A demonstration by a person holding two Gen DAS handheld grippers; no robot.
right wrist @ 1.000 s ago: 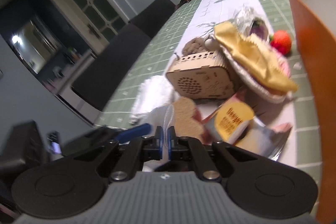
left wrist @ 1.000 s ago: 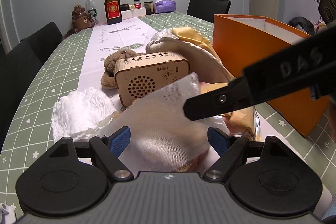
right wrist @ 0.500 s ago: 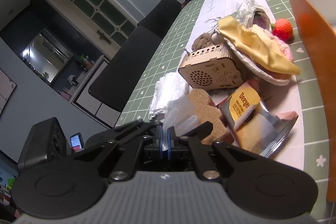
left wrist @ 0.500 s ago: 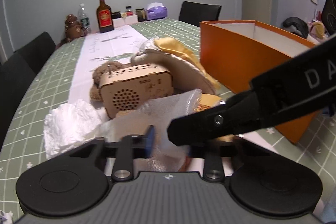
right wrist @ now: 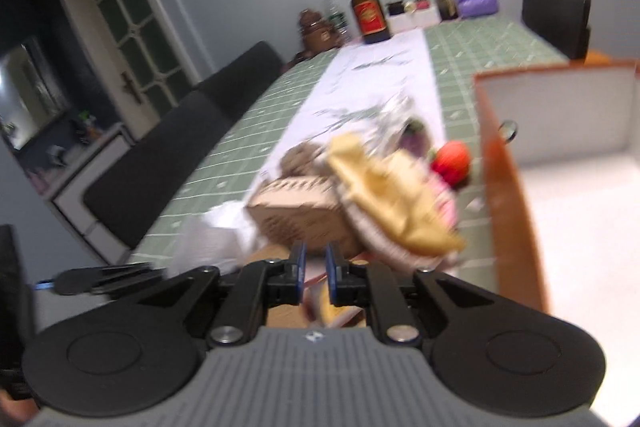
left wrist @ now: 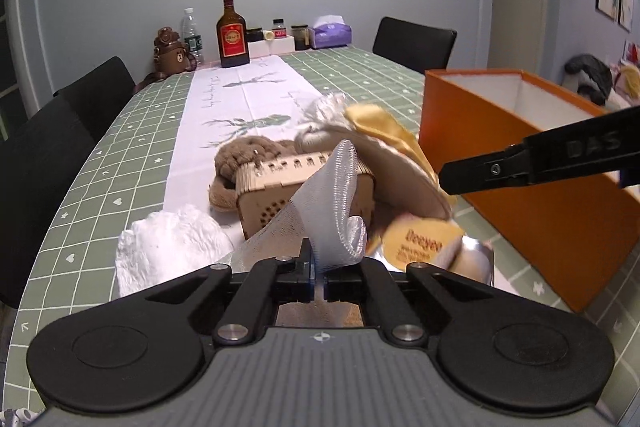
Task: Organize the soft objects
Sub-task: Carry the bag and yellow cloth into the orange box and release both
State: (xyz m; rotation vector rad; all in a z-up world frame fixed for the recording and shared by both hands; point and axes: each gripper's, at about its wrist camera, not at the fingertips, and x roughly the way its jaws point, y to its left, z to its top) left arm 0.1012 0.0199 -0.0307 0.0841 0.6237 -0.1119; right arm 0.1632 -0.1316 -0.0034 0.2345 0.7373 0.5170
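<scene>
The table (left wrist: 132, 163) carried an orange box (left wrist: 532, 163) at the right, with a wooden radio (left wrist: 272, 199) and a white fluffy cloth (left wrist: 172, 247) left of it. The left gripper (left wrist: 319, 273) pinched a white gauze cloth (left wrist: 328, 203), lifted before the radio. The right gripper (right wrist: 314, 277) hung with fingers narrowly parted, holding nothing.

Left tool (left wrist: 319, 277) pinched nearly closed — right tool (right wrist: 314, 269) slightly parted, blurred.

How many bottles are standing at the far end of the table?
2. A dark bottle with a red label stands at the head of the white runner; a clear plastic water bottle stands left of it, beside the brown bear figure. Others may be hidden.
</scene>
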